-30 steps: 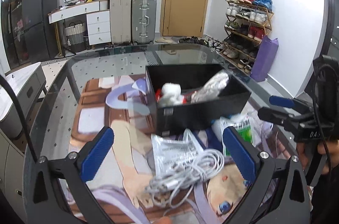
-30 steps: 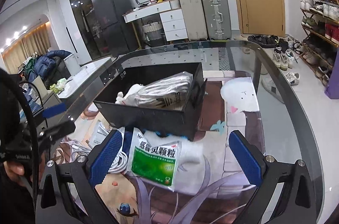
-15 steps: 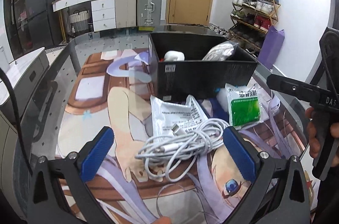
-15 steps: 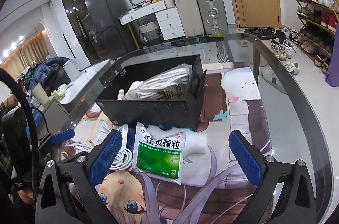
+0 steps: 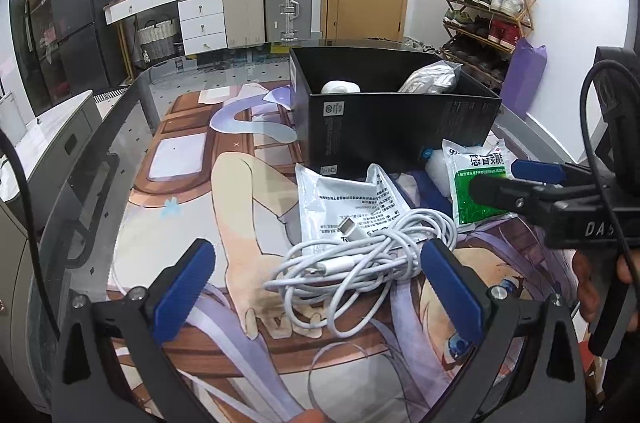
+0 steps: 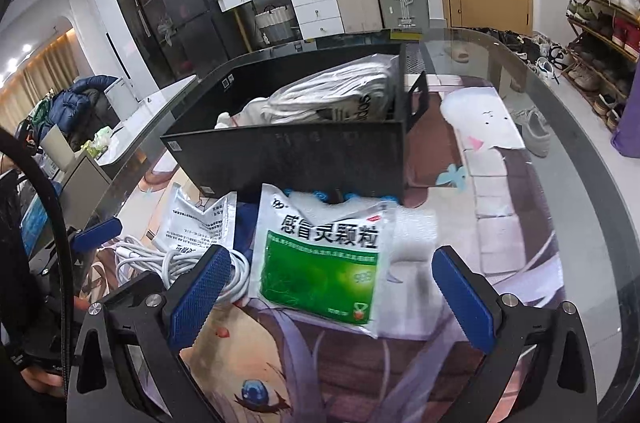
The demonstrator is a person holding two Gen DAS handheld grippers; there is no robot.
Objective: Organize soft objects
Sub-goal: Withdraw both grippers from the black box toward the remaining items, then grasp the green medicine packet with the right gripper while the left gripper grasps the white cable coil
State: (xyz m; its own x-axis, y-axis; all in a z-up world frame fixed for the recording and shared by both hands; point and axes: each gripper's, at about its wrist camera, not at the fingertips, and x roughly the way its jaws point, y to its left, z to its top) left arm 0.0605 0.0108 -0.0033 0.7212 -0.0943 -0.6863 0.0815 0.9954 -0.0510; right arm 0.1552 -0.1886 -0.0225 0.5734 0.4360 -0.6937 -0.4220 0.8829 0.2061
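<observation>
Worktop [image 5: 132, 127] — glass over a printed mat, carrying everything I list.

Black box [image 6: 304, 159] — open-topped, already holding a bagged white item and a white plush.

Green medicine sachet [image 6: 320, 263] — lies flat just in front of the box. I judge it light, slick and floppy; I would pinch a sealed edge. My right hand-held gripper [image 6: 328, 303] brackets it, jaws wide apart, holding nothing.

White pouch [image 5: 344, 199] — flat, partly under the cable.

White cable bundle [image 5: 360, 263] — loose coils, light, likely to trail; best taken across the thick middle. My left hand-held gripper [image 5: 316, 283] sits spread around it, empty.
</observation>
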